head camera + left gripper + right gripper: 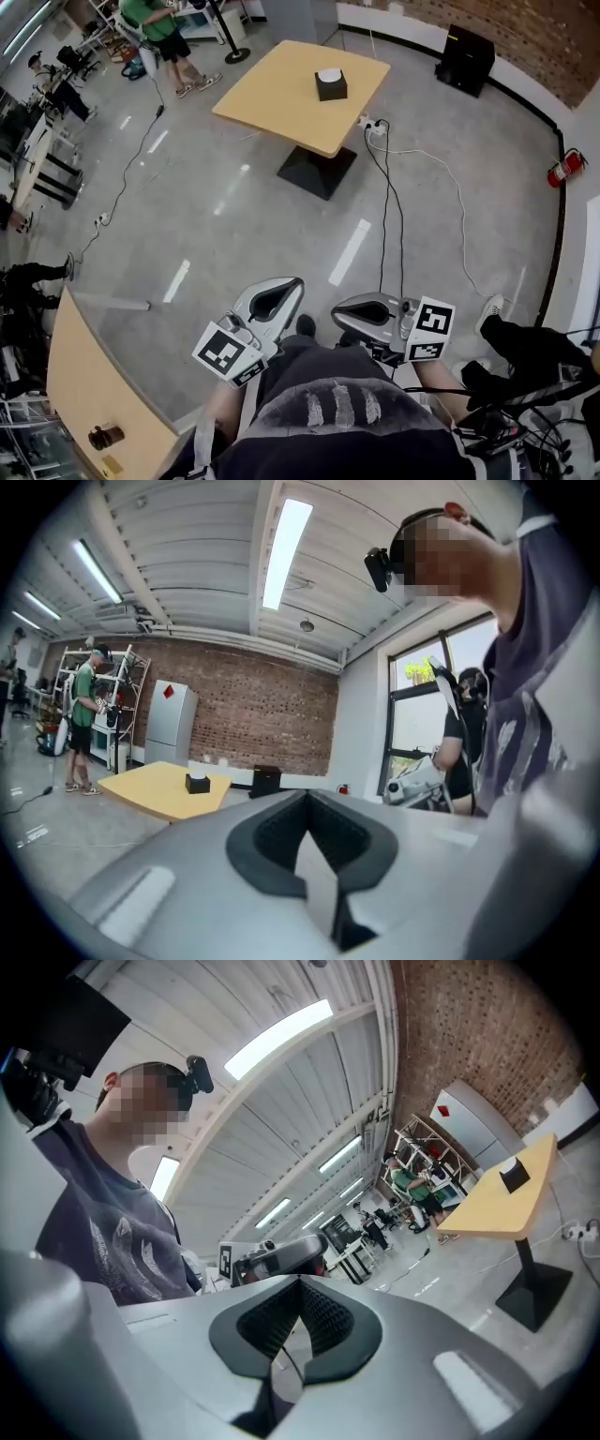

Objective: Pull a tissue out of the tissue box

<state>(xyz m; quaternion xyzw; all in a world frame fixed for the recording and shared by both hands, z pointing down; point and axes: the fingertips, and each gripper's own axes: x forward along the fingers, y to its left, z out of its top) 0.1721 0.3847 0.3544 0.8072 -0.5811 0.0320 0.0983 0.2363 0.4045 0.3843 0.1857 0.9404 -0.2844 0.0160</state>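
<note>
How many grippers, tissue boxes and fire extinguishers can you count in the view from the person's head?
Grippers: 2, the left gripper and the right gripper
Tissue box: 1
Fire extinguisher: 1
Total: 4

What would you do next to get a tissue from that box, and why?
Probably walk towards the yellow table first. The tissue box sits on it far across the floor, out of reach, while the left gripper and right gripper are close to the person's torso, jaws together, nothing between them.
</note>
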